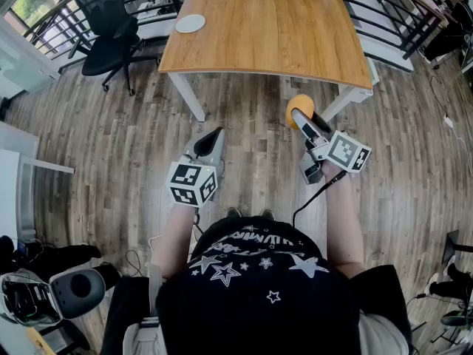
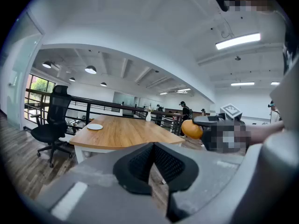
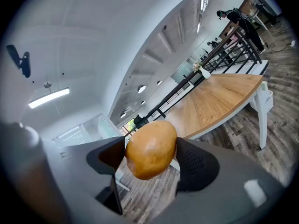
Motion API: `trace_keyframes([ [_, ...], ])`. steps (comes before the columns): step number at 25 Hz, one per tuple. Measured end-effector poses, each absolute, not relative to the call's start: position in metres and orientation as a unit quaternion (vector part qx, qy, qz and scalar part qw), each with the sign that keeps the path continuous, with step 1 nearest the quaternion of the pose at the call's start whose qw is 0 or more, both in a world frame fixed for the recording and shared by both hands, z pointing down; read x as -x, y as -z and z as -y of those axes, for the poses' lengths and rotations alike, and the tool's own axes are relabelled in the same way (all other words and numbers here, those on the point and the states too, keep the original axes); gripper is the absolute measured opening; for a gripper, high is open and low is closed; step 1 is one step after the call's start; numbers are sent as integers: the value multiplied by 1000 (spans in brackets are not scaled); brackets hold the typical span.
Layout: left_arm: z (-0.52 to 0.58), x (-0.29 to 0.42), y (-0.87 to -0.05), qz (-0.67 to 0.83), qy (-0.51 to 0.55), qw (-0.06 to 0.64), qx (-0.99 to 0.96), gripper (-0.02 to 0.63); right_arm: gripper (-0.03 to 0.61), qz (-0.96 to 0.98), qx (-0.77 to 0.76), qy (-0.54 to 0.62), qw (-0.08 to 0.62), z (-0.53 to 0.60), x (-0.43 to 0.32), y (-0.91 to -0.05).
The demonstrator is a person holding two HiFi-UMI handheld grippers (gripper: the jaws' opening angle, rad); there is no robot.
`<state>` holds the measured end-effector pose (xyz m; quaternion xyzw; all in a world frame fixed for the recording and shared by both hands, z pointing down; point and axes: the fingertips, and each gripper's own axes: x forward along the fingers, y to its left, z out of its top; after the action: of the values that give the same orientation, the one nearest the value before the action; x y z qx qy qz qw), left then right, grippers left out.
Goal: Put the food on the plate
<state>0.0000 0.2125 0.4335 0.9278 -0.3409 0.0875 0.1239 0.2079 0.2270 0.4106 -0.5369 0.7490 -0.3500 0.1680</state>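
A round golden-brown piece of food [image 3: 150,149], like a bread roll or potato, sits between the jaws of my right gripper [image 3: 150,158], which is shut on it. In the head view the food [image 1: 298,109] shows orange at the tip of the right gripper [image 1: 304,118], over the floor just short of the wooden table [image 1: 266,28]. A small white plate [image 1: 190,23] lies near the table's left edge; in the left gripper view the plate [image 2: 95,127] shows far off. My left gripper [image 1: 213,137] is shut and holds nothing, its dark pads [image 2: 140,164] pressed together.
A black office chair [image 1: 111,32] stands left of the table. Black railings [image 1: 392,13] run behind and right of it. A white vase [image 2: 148,117] stands at the table's far end. Equipment and cables lie on the wood floor [image 1: 96,146] at lower left. People stand in the distance.
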Motion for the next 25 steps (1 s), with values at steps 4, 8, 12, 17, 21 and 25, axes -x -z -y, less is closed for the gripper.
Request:
trace_keyframes([
  [4,-222,-5,-436,336,-89,127,-929,2,348,-748,539,352,163,-238,-209,-414],
  [8,-225,-3,-437,334,-87,131,-930,2,348,-745,540,355,164,-242,-207,-416],
  [12,-229,3,-439,335,-87,135,-928,2,348,-746,535,360,164,-244,-199,-416],
  [17,-235,14,-446,332,-87,144,-928,2,348,-746,543,356,148,-250,-191,-421],
  [21,-235,35,-454,333,-95,151,-926,2,350,-744,543,363,140,-245,-174,-428],
  [25,-232,52,-458,331,-93,155,-926,2,350,-741,543,369,143,-239,-159,-433],
])
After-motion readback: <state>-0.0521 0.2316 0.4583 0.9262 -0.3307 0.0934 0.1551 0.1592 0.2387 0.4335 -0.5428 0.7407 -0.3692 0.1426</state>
